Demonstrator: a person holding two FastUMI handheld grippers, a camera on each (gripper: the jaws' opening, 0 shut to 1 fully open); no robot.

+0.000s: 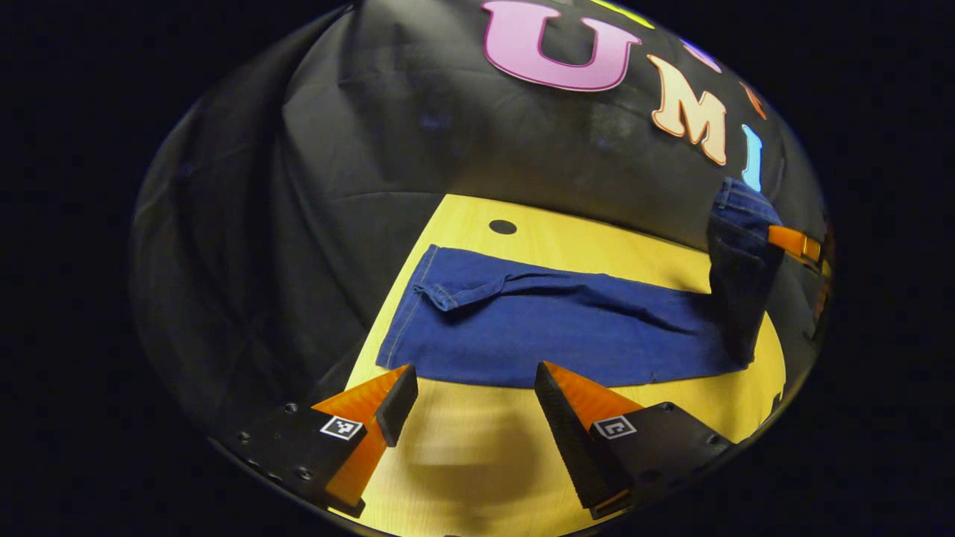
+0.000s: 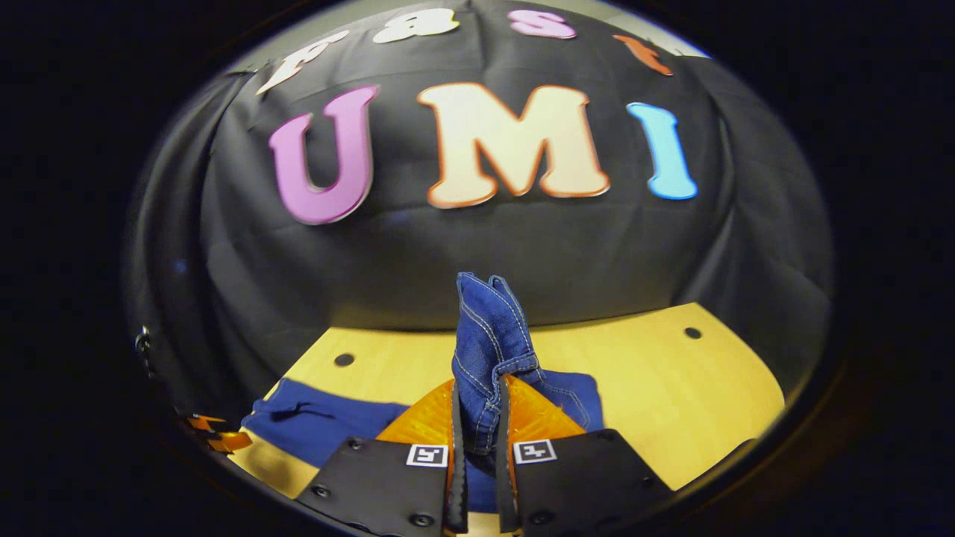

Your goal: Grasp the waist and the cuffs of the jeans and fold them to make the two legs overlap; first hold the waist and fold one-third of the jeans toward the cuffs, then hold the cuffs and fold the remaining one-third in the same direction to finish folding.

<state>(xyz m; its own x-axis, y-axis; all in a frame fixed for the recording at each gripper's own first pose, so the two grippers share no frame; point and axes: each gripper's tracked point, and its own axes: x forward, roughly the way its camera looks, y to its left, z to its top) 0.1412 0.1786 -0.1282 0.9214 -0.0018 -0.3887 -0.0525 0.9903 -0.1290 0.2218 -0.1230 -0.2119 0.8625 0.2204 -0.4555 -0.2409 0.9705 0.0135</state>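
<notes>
Left gripper view: your left gripper (image 1: pixel 474 399) is released, jaws spread wide, nothing between them, hovering just off the near edge of the jeans (image 1: pixel 552 328). The jeans lie flat along the wooden table (image 1: pixel 477 462), cuffs (image 1: pixel 425 298) at the left end with one hem curled back on itself. At the right end the denim rises off the table, pinched by the right gripper (image 1: pixel 794 242) coming in from the far right. The lifted part hangs dark and slack; the middle stretch has a long diagonal wrinkle.

Right gripper view: your right gripper (image 2: pixel 477 440) is clenched on the waist (image 2: pixel 489 335), both fingers pressed on a bunched ridge of denim that stands up between them. The rest of the jeans trail down to the table behind, low left. A round hole (image 2: pixel 344 359) in the table sits far left, another (image 2: pixel 693 333) far right.

Step in hand, as I read it: the first one-third fold, waist toward cuffs. To do it well:
- Keep the pinch firm; the bunch is thick and could slip if you ease off.
- Carry the waist across low and level toward the left so the layer lands flat, not rolled.
- Only one side of the waist is held, so the free corner may sag and skew the fold. Bring the idle left gripper onto it, or pin the near edge.
- Flatten the curled cuff before the second fold.
</notes>
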